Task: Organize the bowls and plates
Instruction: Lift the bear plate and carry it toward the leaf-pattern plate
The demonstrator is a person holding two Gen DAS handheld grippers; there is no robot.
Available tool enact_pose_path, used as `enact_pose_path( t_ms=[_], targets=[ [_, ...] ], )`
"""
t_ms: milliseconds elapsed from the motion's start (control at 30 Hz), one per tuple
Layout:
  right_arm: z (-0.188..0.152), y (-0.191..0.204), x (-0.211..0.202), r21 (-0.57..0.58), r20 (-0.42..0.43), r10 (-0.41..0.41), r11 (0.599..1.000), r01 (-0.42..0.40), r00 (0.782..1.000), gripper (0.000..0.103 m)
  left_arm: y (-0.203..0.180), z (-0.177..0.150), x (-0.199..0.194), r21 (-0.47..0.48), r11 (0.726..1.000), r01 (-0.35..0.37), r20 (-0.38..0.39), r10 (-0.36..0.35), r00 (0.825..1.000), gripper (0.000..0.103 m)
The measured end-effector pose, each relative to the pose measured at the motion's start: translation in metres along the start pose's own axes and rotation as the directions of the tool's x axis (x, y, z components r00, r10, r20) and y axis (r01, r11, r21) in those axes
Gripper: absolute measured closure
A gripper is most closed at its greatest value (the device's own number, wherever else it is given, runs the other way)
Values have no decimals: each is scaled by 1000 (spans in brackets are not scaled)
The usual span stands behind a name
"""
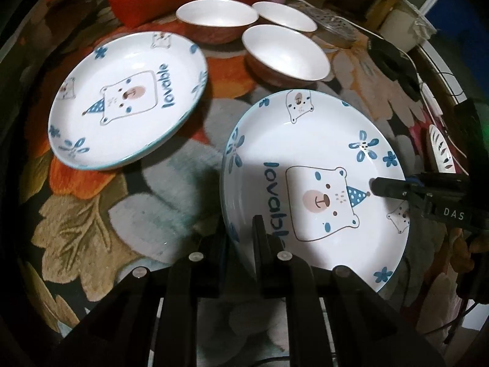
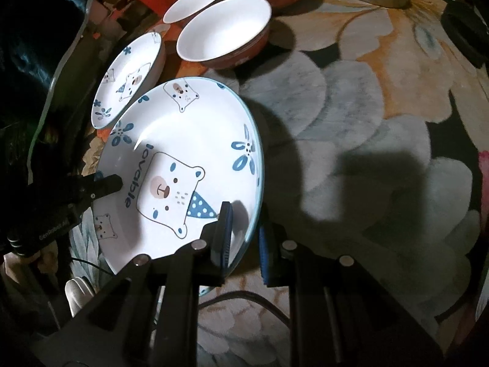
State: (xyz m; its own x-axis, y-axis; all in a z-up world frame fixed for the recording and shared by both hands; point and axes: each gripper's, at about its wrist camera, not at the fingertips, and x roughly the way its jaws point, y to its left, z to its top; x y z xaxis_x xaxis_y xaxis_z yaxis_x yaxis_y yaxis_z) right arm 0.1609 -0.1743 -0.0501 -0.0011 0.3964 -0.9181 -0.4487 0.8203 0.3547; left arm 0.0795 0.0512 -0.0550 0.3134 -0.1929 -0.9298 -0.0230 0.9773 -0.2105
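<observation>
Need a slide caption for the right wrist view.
Both grippers clamp opposite rims of the bear plate.

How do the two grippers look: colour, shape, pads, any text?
The left gripper and right gripper are black, with angular linkage arms and round silver pins. The right one's fingers carry ribbed blue pads. White lettering "DAS" marks the right gripper's side, and small white text marks the left's. A thin black cable hangs below.

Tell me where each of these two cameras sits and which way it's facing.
Left wrist: on the left gripper, looking steeply down; its fingers clamp the near white bear-print plate; the right gripper enters opposite.
Right wrist: on the right gripper, looking steeply down, clamping that plate's other rim.
Shared: the held plate, second bear-print plate, three brown white-lined bowls, floral tablecloth.
</observation>
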Motion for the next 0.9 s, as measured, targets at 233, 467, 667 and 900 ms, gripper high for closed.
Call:
enact_pose_path(
  t_ms=[233,467,667,900],
  targets=[
    [-6,-12,-15,31,24,-5,1000,4,1000,87,-25,10,-3,42,999,24,18,-25,1000,90],
    [-15,-32,-33,72,48,-18,997,15,999,87,-53,20,-2,95,994,46,27,-49,998,90],
    [-22,-52,-52,106,68,-38,994,30,997,87,-79,32,1,132,988,75,30,-80,996,90],
    [-33,-78,-73,145,88,-70,988,57,994,87,-118,40,8,178,978,105,27,-111,993,90]
  ],
)
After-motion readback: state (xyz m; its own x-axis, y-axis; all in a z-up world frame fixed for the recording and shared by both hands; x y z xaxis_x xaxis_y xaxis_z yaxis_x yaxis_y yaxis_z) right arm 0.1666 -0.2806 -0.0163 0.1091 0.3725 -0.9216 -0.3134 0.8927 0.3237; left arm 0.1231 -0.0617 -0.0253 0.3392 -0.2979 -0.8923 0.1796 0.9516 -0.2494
